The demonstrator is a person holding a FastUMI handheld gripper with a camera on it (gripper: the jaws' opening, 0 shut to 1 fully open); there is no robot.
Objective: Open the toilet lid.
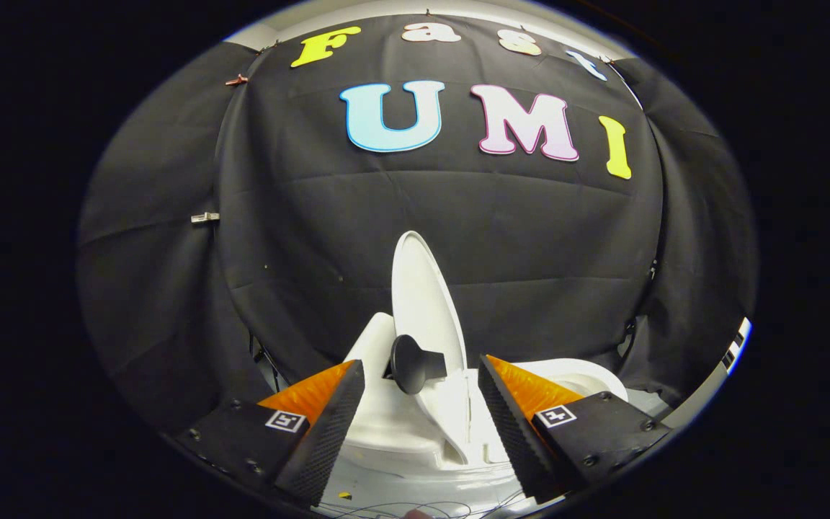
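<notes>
Backdrop: black cloth booth wall (415, 238). Item: white toilet (393, 425), low before it. Toilet lid (422, 303) raised near upright, just ahead of the fingers at twelve o'clock, black knob (409, 364) on its face, presumably for gripping. Gripper (421, 404): fingers spread wide, holding nothing, flanking knob.

The hand-held gripper (421, 404) stood with its fingers spread wide, nothing pressed between them. The raised toilet lid (422, 303) and its black knob (409, 364) stood in the gap just ahead, blocking the way forward. To the right, over the toilet bowl (581, 375), room lay open; black cloth closed off the far side.
</notes>
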